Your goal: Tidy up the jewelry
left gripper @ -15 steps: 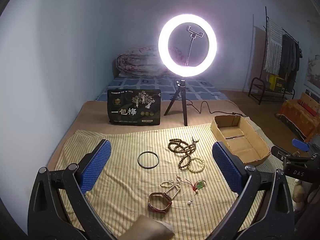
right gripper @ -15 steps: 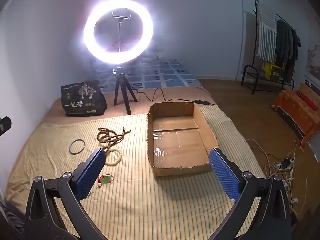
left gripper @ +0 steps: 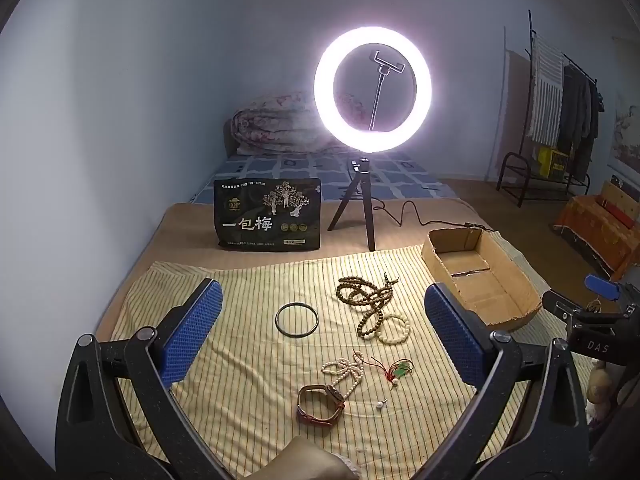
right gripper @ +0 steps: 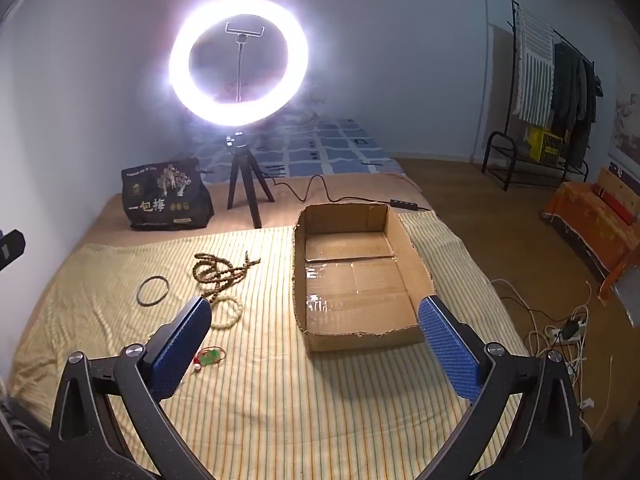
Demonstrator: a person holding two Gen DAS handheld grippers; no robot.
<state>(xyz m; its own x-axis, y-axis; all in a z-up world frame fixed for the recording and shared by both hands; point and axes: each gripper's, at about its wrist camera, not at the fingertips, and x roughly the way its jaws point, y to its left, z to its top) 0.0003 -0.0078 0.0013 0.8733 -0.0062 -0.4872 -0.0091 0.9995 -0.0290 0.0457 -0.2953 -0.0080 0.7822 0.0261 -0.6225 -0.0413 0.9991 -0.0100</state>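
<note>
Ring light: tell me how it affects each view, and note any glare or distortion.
Left wrist view: the ring light is bright but cleanly edged, and the beads on the striped cloth stay sharp. Right wrist view: it blooms into a haze over the wall, and glare glints off tape inside the cardboard box. Both views: fisheye bending, dark vignetted corners.

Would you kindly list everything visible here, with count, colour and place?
cardboard box: one, brown, empty, right side of cloth
striped cloth: one, yellow, covering the bed
black bangle: one, black, cloth centre-left
wooden bead string: one, brown, beside the bangle
pale bead bracelet: one, cream, touching the bead string
pearl strand: one, white, near the watch
watch: one, reddish-brown strap, nearest
green charm: one, red cord
ring light: one, lit, on tripod
black bag: one, behind cloth
left tool: open
right tool: open
</note>
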